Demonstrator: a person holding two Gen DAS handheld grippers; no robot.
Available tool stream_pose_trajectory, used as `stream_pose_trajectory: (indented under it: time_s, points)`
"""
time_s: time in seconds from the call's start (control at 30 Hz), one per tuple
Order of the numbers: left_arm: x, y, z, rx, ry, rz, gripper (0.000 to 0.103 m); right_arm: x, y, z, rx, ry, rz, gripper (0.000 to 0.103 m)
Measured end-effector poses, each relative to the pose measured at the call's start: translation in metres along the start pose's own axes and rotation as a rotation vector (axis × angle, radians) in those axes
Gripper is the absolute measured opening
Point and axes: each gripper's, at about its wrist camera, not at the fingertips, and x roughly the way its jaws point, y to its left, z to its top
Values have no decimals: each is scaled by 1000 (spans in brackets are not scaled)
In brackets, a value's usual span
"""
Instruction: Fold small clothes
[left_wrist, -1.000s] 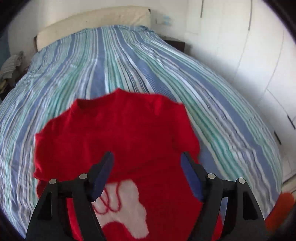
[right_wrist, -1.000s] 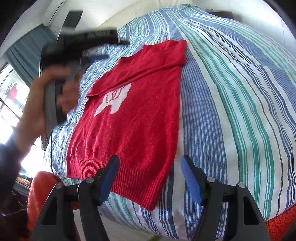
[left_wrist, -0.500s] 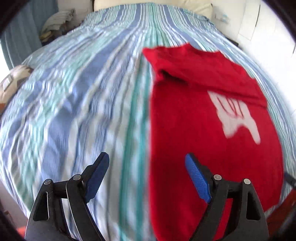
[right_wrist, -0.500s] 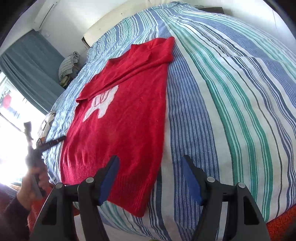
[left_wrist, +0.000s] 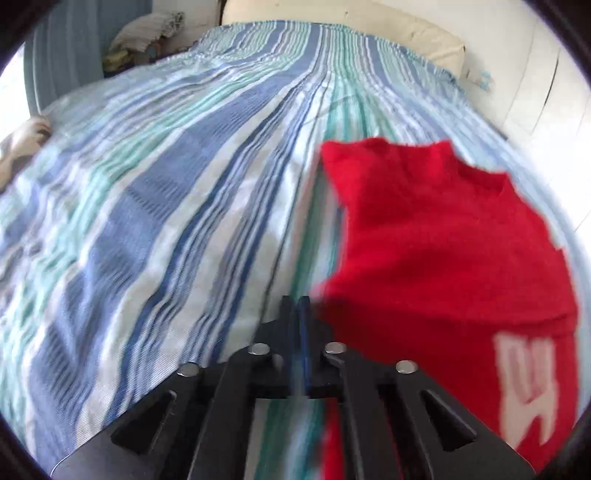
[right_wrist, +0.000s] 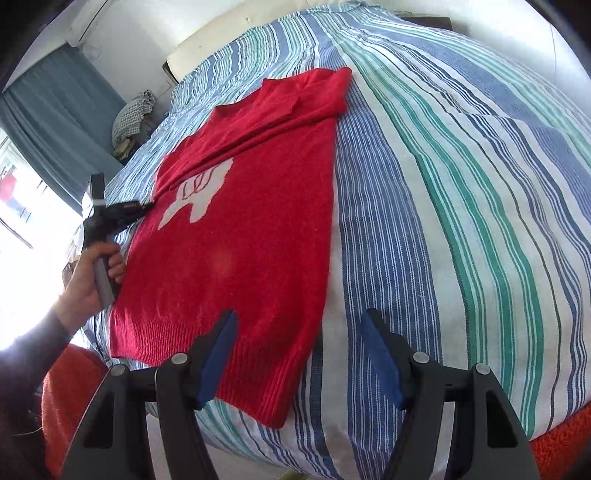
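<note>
Bed (right_wrist: 461, 192) wearing a striped cover in blue, green and white (left_wrist: 155, 206), lying smooth across the mattress. Red sweater (right_wrist: 251, 236) resting flat directly on the cover, white motif facing up, ribbed hem sitting near the bed's near edge.

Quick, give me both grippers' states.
Left gripper: shut at the red sweater edge; grip on cloth cannot be told.
Right gripper: open, holding nothing.
</note>
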Motion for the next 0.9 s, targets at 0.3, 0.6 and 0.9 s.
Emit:
stream_pose_trajectory:
  time_s: [0.3,0.6,0.9]
  points:
    - [-55,7,-23,57,13,36,70,0,-4,4,22,-11,15,68]
    - [-120,-34,-43,133,-45,78,93,-10,-3,2,28,-46,3,68]
    - [-131,-49,-53,142,-23,114,93,-16,-4,2,20,-65,-2,68]
